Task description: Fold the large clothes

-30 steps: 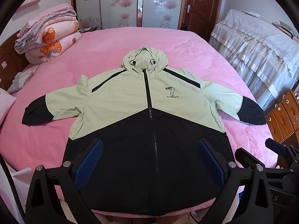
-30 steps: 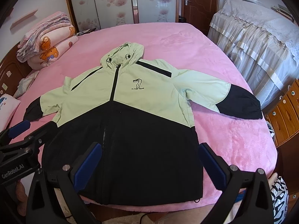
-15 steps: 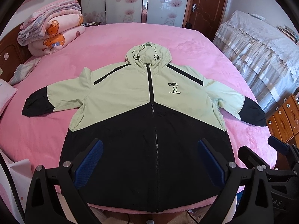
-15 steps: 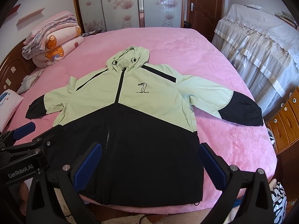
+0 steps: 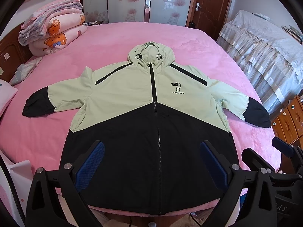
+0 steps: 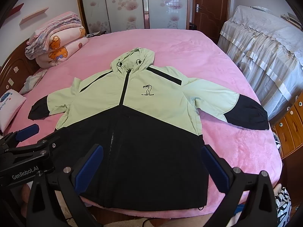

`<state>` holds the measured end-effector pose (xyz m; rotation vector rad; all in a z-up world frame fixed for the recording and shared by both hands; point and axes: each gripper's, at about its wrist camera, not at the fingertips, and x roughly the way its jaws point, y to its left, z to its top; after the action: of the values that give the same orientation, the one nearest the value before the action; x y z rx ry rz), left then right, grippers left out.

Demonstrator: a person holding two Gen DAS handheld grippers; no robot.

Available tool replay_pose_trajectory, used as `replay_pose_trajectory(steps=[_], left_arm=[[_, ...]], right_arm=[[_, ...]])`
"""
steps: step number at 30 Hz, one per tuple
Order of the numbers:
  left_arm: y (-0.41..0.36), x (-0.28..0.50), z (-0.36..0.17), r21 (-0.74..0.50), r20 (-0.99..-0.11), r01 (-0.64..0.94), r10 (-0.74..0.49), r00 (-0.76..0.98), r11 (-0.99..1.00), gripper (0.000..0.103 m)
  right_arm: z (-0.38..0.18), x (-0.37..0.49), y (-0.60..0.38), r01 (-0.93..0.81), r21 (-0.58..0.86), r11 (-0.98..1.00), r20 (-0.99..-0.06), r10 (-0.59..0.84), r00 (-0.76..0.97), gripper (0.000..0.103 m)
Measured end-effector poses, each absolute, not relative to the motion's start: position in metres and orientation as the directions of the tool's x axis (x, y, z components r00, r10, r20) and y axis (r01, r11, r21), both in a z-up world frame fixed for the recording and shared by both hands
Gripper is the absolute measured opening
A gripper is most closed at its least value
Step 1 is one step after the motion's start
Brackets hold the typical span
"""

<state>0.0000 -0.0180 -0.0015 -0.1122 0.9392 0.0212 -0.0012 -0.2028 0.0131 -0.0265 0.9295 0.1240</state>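
Note:
A hooded zip jacket (image 5: pixel 151 113) (image 6: pixel 132 117), pale green on top and black below, lies face up and spread flat on the pink bed (image 5: pixel 132 34) (image 6: pixel 189 43). Both sleeves stretch sideways, the hood points away from me, and the hem lies at the near edge. My left gripper (image 5: pixel 152 149) hovers open above the black hem area with nothing between its blue pads. Over the hem's right part my right gripper (image 6: pixel 152 151) also stands open and empty. Each gripper shows at the side of the other's view, the left (image 6: pixel 28 130) and the right (image 5: pixel 280 147).
Folded quilts (image 5: pixel 55 32) are stacked at the bed's far left, with a pillow (image 6: pixel 9 104) by the wooden headboard. A lace-covered piece of furniture (image 5: pixel 265 43) and wooden drawers (image 5: pixel 289 119) stand to the right. A brown door (image 5: pixel 210 1) is at the back.
Both grippers have tilted or risen a little, so the jacket sits slightly lower in each view. The jacket has not moved, and both grippers stay open.

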Motion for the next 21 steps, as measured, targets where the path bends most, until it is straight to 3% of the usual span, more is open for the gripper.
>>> replay_pose_trajectory(steps=[21], left_arm=[[-0.0228,0.0022,-0.0046,-0.070,-0.815,-0.062,-0.021,0.580,0.996,0.100]], right_arm=[[0.0079,0.0018,-0.2068,-0.124,0.053,0.991,-0.803,0.116,0.585,0.099]])
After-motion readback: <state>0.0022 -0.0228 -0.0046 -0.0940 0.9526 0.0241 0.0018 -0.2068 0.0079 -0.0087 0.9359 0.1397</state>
